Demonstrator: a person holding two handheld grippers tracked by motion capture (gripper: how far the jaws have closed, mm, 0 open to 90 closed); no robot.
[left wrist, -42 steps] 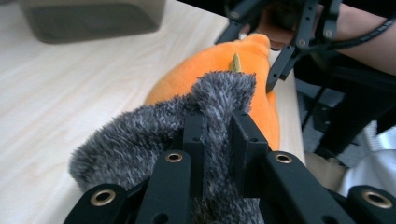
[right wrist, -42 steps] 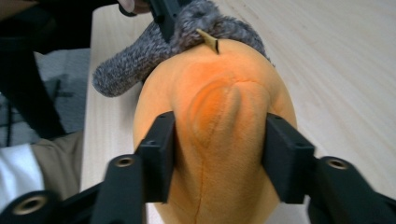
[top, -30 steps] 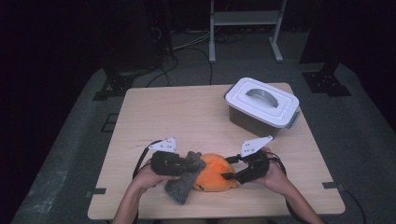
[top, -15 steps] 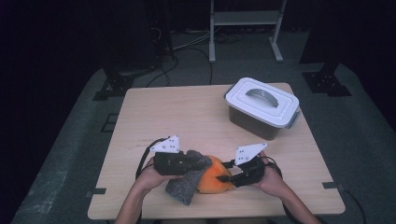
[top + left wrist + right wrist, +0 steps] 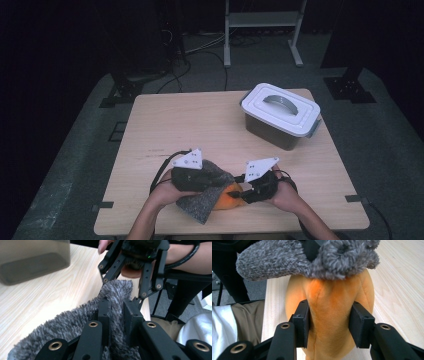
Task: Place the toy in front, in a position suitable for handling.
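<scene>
Near edge of the wooden counter [image 5: 165, 125], both hands close together. Left gripper [image 5: 202, 179] has its jaws pinched tight on a fold of the grey fuzzy cloth [image 5: 205, 200]; in the left gripper view the grey pile [image 5: 75, 322] bunches up between the two black pads and runs forward toward the right gripper [image 5: 125, 281] facing it. Right gripper [image 5: 248, 192] has its jaws on either side of the orange plush item [image 5: 229, 200]; they've just been closing, and in the right gripper view the pads press into the orange plush [image 5: 332, 307] from both sides, denting it, so it's gripped. Grey cloth [image 5: 307, 260] lies draped over the top of the orange item, touching it; orange item rests on the counter [image 5: 402, 285] near the front edge. Cloth hangs partly down toward the person's side. Lidded plastic box [image 5: 281, 115], white lid with grey handle, sits on the far right part of the counter, well apart from the hands. Person's trouser leg [image 5: 244, 315] below the counter edge.
</scene>
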